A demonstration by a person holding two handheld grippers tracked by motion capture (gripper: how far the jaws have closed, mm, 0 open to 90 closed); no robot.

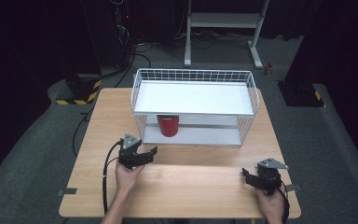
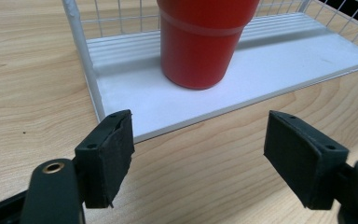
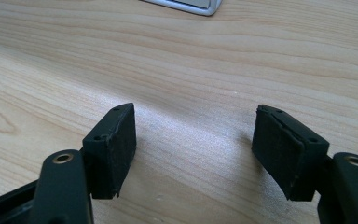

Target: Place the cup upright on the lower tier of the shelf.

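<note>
A red cup [image 1: 168, 125] stands on the lower shelf of a white wire rack [image 1: 193, 74], under its upper shelf. In the left gripper view the red cup [image 2: 200, 42] is close ahead on the white shelf [image 2: 279, 70]. My left gripper [image 1: 150, 152] is just in front of the rack, a short way from the cup, open with nothing between its pads [image 2: 114, 149]. My right gripper [image 1: 245, 175] rests near the table's front right corner, open over bare wood, as its own view shows between the pads [image 3: 284, 149].
The wooden table [image 1: 186, 182] carries the rack at its back half. The rack's upper shelf [image 1: 193, 98] is bare. Beyond the table stand a white frame [image 1: 223, 21], cables and yellow-black striped bases [image 1: 77, 95] on a dark floor.
</note>
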